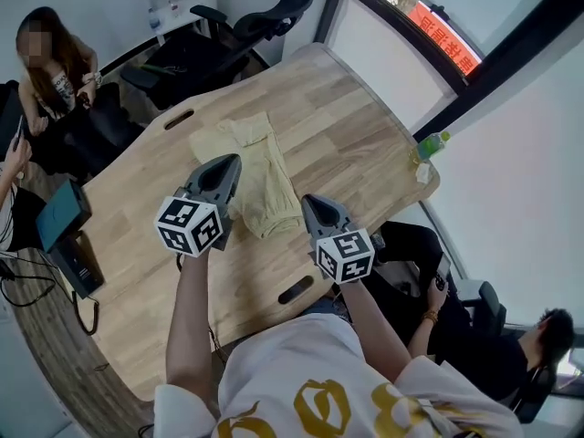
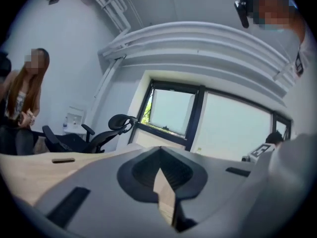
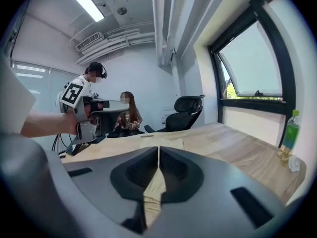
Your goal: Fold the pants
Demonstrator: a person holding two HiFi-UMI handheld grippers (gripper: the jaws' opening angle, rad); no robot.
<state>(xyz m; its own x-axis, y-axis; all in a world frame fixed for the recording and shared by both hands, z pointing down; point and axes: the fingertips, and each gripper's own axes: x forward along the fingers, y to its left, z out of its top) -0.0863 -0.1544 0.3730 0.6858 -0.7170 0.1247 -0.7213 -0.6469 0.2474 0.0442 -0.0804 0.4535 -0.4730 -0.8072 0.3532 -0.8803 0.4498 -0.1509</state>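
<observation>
Left gripper [image 1: 230, 162] and right gripper [image 1: 308, 203]: my jaws are pressed together, nothing in either. Pants [image 1: 265, 179] lie folded on the table [image 1: 356, 126], between both tips in head view.

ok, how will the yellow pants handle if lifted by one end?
Probably floppy: the pants lie flat and wrinkled, so the free end would likely sag and any fold would open. They look thin, so probably light. A push across the wooden table might bunch them.
</observation>
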